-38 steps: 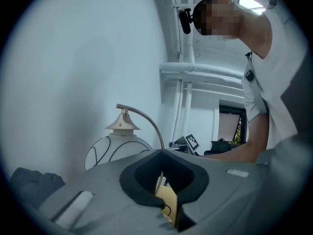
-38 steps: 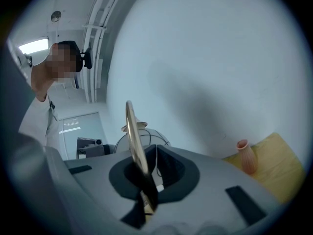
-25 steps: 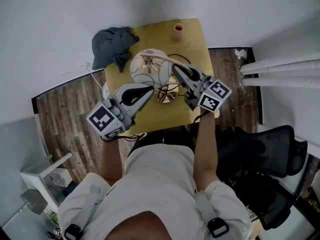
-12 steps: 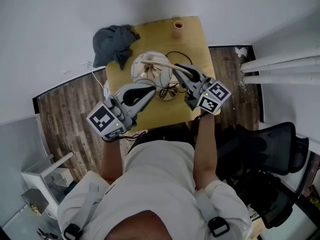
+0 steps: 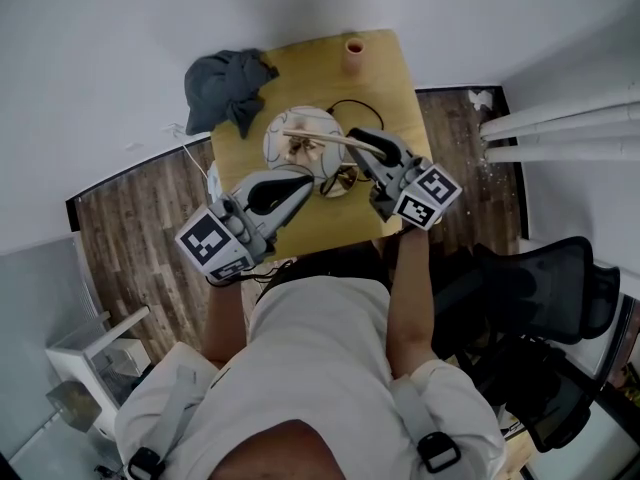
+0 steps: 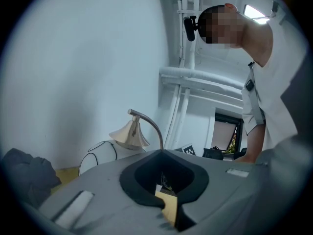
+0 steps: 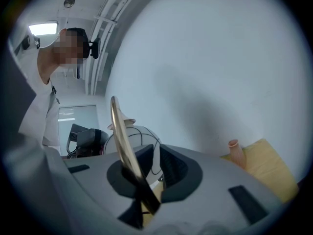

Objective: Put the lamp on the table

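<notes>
A brass lamp stands on the yellow table (image 5: 385, 88), its round base (image 5: 341, 180) near the front edge. Its curved stem (image 5: 330, 138) (image 7: 120, 136) carries a small cone shade (image 5: 300, 146) (image 6: 129, 133). My right gripper (image 5: 360, 142) (image 7: 155, 163) is at the stem and its jaws are opening. The stem leans on the left finger (image 7: 141, 163), and a gap shows between the pads. My left gripper (image 5: 303, 180) (image 6: 163, 152) is shut and empty, just left of the base.
A white globe with black lines (image 5: 292, 128) (image 6: 100, 154) sits behind the lamp. A grey cloth (image 5: 222, 88) hangs over the table's far left corner, and a small peach vase (image 5: 354, 50) (image 7: 235, 152) stands at the far edge. A black office chair (image 5: 545, 293) is at the right.
The lamp has sunk a little toward the table and its stem has swung nearer level. Both grippers have stayed almost where they were.
</notes>
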`<state>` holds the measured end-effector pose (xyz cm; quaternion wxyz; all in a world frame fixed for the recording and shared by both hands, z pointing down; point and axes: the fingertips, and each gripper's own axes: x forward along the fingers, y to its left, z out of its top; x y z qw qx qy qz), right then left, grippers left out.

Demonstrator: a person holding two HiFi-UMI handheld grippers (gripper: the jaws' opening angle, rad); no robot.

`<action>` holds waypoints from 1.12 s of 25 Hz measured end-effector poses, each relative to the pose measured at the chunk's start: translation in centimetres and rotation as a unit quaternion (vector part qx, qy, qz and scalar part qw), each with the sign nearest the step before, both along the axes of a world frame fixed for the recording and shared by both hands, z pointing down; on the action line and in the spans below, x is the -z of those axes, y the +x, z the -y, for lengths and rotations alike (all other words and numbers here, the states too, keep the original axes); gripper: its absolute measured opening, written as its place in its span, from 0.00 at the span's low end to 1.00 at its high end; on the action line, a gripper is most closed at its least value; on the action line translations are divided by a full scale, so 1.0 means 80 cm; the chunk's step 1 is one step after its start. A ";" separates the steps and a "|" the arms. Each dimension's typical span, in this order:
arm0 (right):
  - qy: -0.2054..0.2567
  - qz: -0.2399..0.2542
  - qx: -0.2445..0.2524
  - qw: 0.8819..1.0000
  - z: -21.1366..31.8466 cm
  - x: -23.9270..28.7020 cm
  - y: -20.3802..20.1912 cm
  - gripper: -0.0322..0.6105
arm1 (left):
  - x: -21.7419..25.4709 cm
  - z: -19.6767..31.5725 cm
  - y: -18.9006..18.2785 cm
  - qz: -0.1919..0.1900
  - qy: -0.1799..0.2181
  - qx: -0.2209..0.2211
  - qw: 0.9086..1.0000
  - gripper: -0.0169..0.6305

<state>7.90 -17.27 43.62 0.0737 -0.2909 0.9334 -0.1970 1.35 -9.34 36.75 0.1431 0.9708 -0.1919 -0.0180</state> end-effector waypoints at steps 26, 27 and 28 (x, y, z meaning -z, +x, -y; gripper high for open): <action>-0.005 -0.039 0.032 0.999 -0.038 -0.016 -0.004 0.27 | 0.000 -0.026 -0.015 -0.025 -0.015 0.000 1.000 0.02; -0.004 -0.036 0.036 0.999 -0.041 -0.015 -0.002 0.29 | 0.000 -0.026 -0.015 -0.026 -0.015 0.000 1.000 0.02; -0.004 -0.033 0.038 0.999 -0.043 -0.014 0.000 0.32 | 0.000 -0.026 -0.014 -0.026 -0.014 -0.001 1.000 0.02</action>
